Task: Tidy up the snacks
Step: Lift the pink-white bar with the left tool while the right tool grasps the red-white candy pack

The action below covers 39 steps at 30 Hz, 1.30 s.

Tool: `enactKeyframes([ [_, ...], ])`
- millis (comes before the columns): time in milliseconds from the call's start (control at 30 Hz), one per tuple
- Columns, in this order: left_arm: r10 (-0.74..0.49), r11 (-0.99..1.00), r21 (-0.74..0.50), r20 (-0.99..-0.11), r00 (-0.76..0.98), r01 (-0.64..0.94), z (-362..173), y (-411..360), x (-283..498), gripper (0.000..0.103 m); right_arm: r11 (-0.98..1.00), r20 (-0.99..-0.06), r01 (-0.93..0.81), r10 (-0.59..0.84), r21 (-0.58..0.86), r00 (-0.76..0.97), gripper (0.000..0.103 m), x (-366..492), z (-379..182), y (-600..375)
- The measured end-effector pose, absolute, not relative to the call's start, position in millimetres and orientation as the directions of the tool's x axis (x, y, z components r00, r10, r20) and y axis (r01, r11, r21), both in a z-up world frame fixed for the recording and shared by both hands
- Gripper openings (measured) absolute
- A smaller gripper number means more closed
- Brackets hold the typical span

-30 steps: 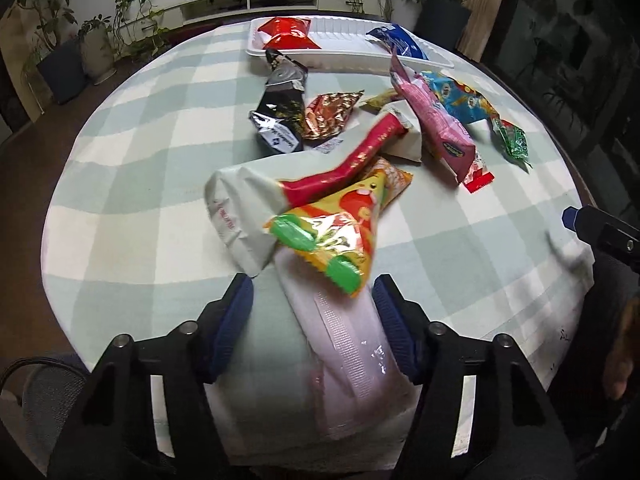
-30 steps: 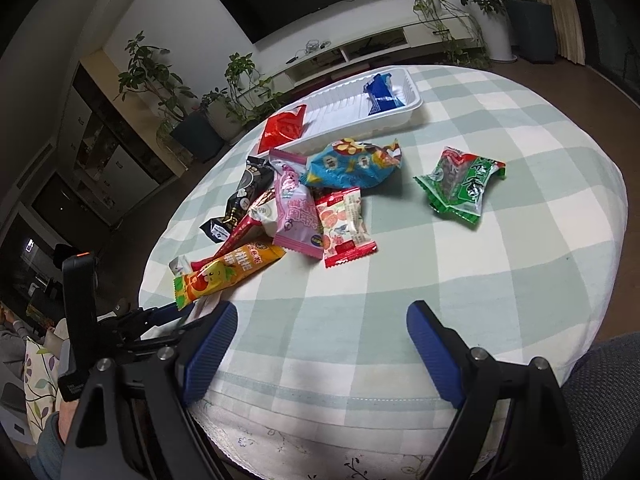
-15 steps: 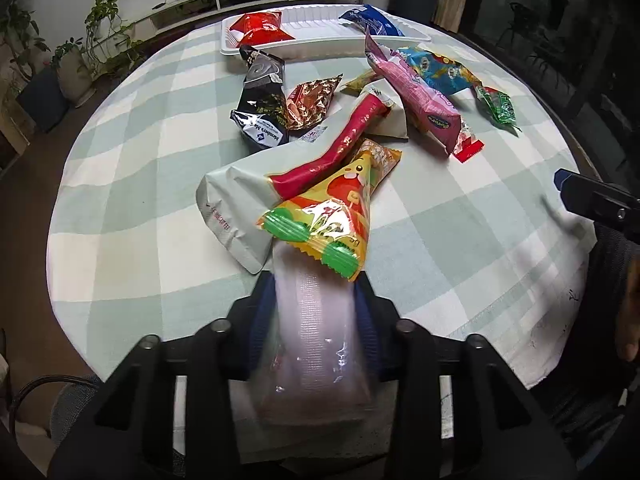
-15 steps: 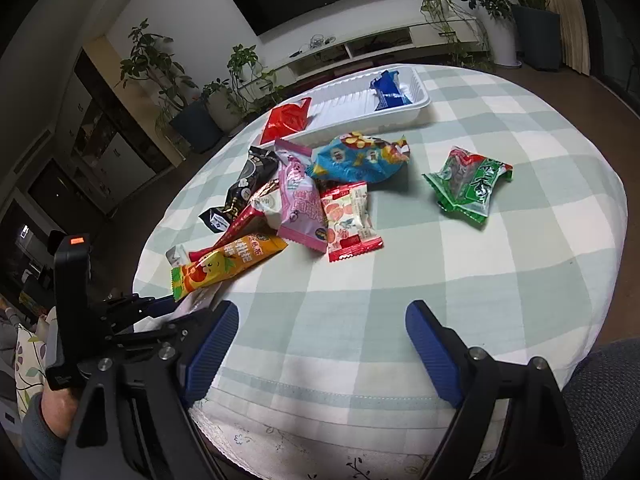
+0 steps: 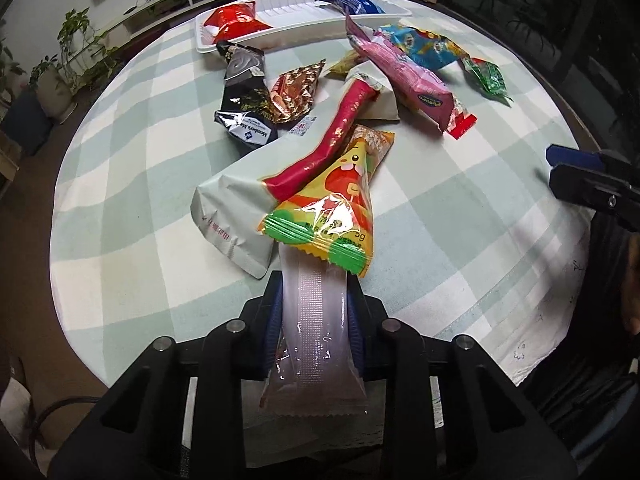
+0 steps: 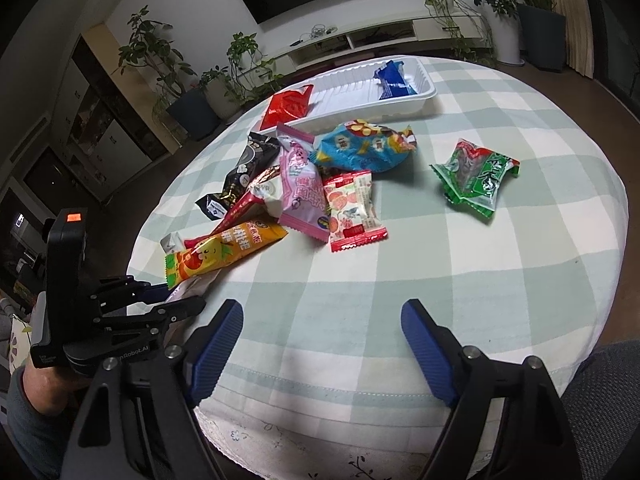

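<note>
The left gripper [image 5: 314, 304] pinches a pale translucent packet [image 5: 314, 336] at the near table edge — its far end is tucked under the orange-and-green snack bag [image 5: 336, 208]. The right gripper [image 6: 320, 344] hovers over the checked tablecloth [image 6: 440, 272] — fingers spread, holding nothing. The white tray [image 6: 360, 94] sits at the far side

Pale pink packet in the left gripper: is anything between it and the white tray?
Yes. The pale pink packet, clamped in the left gripper, has its far end under the orange-and-green packet. Beyond lie the white-and-red bag, the black packet and the rest of the pile, all before the white tray.
</note>
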<state>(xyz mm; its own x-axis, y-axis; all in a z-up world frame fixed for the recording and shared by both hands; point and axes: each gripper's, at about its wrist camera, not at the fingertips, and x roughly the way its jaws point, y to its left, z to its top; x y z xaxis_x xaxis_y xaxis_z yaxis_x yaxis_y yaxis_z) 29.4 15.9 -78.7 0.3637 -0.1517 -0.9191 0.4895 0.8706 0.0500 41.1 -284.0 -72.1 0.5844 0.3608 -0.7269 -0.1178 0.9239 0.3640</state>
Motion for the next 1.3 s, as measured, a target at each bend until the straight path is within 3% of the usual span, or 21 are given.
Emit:
enactKeyframes([
  [200, -0.22, 0.873, -0.021, -0.909, 0.355, 0.487, -78, 23, 24, 0.021, 0.936, -0.733, -0.118, 0.335, 0.332, 0.592, 0.08, 46, -66, -287],
  [333, -0.267, 0.877, -0.078, -0.9, 0.345, 0.475, -75, 29, 21, 0.021, 0.953, -0.762, -0.115, 0.293, 0.279, 0.578, 0.071, 61, -64, -287],
  [900, -0.424, 0.854, -0.258, -0.85, 0.314, 0.452, -66, 51, 4, 0.021, 0.976, -0.832, -0.157, 0.212, 0.152, 0.513, 0.059, 130, -81, -267],
  [1133, -0.463, 0.835, -0.297, -0.834, 0.3, 0.463, -63, 47, -2, 0.021, 0.977, -0.859, -0.183, 0.186, 0.11, 0.477, 0.045, 148, -90, -258],
  [1300, -0.482, 0.824, -0.316, -0.827, 0.288, 0.471, -63, 41, -5, 0.021, 0.977, -0.86, -0.197, 0.168, 0.08, 0.482, 0.04, 147, -94, -256],
])
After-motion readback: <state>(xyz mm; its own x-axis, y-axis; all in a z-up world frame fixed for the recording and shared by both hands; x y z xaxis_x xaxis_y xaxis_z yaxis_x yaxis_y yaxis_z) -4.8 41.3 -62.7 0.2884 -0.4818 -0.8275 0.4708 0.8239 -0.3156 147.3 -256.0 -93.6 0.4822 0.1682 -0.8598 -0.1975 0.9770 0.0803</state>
